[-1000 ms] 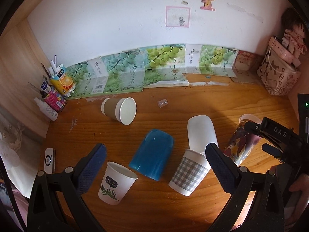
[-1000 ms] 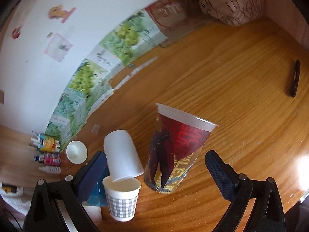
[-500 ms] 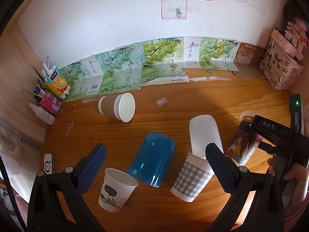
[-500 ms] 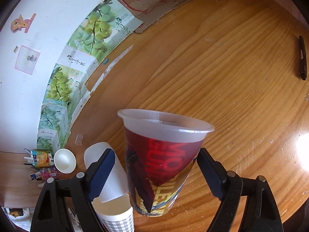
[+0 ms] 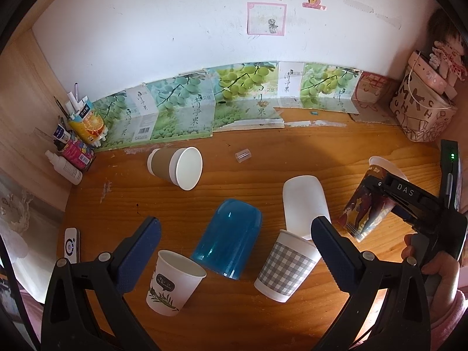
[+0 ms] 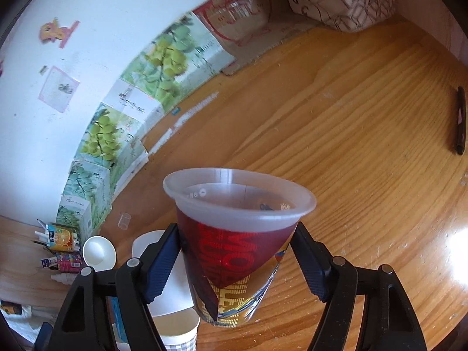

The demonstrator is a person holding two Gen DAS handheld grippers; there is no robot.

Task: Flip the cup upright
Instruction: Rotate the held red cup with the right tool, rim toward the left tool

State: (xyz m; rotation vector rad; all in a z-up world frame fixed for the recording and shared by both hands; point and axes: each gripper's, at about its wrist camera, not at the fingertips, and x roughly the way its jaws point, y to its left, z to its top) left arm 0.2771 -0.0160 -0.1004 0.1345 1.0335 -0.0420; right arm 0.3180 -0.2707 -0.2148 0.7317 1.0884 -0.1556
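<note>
A clear plastic cup with red and yellow print [image 6: 234, 251] stands upright on the wooden table, also in the left wrist view [image 5: 367, 204]. My right gripper [image 6: 237, 260] is closed on its sides, both pads touching it. My left gripper [image 5: 234, 251] is open and empty, above a blue cup [image 5: 229, 241] lying on its side. A brown-sleeved paper cup [image 5: 175, 168] and a white cup [image 5: 305, 201] also lie on their sides. A leaf-print cup [image 5: 172, 282] and a checked cup [image 5: 285, 266] stand upright.
Grape-print cartons [image 5: 181, 111] line the wall. Small bottles and a juice box [image 5: 73, 146] stand at the back left, a printed bag [image 5: 421, 114] at the back right. A small clear cap [image 5: 243, 156] and a black pen [image 6: 460, 120] lie on the table.
My right gripper has moved in on the printed cup and closed its fingers onto its sides. The left gripper has drifted slightly and stays open.
</note>
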